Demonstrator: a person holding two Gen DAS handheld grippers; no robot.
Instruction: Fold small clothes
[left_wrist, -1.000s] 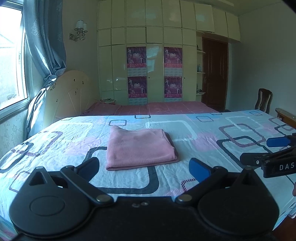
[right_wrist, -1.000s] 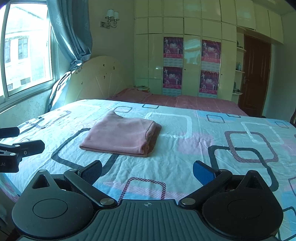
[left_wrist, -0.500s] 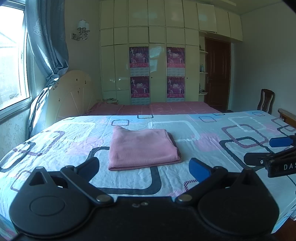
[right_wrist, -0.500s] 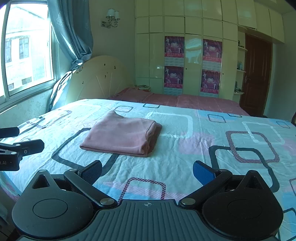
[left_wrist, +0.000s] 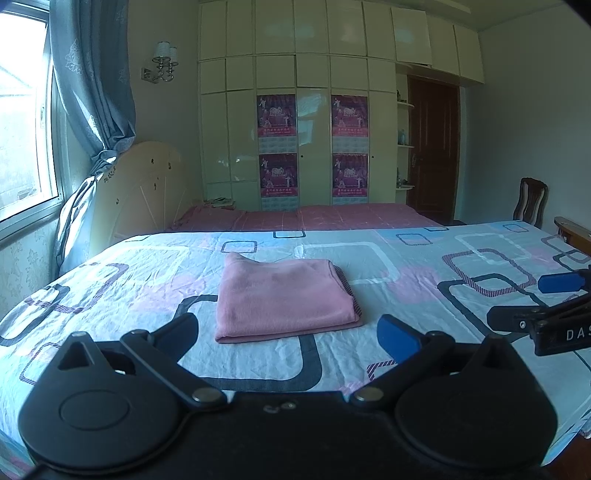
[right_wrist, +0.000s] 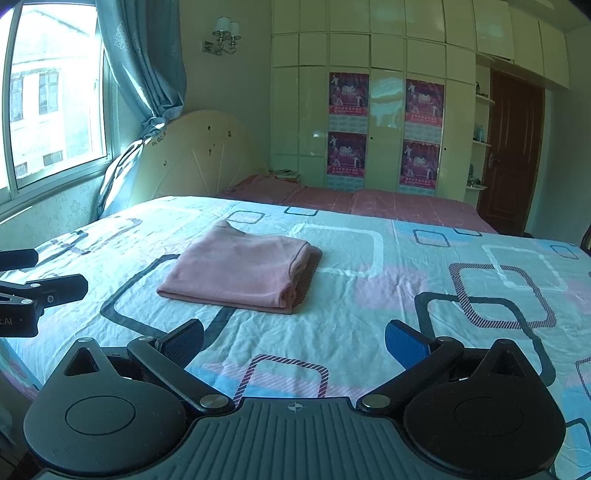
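Cloth (left_wrist: 284, 297) is lying folded on the bed (left_wrist: 406, 258); I'm holding both grippers, left (left_wrist: 288, 332) and right (right_wrist: 293, 339), spread and empty, judging only withdrawal remains.

Soft matt pink cloth (left_wrist: 284, 295); wrinkled cotton bedsheet (left_wrist: 406, 266); glossy wardrobe doors (left_wrist: 314, 147).

I am looking at one pink garment (left_wrist: 284, 295), and it is lying folded into a flat, roughly rectangular stack on the bed (left_wrist: 424, 258). It is sitting near the middle of the patterned sheet, resting flat with its layers stacked evenly. From the right wrist view the pink garment (right_wrist: 240, 271) is showing its folded edge toward me, and a darker striped trim is peeking out along its right side. Nothing is touching it.
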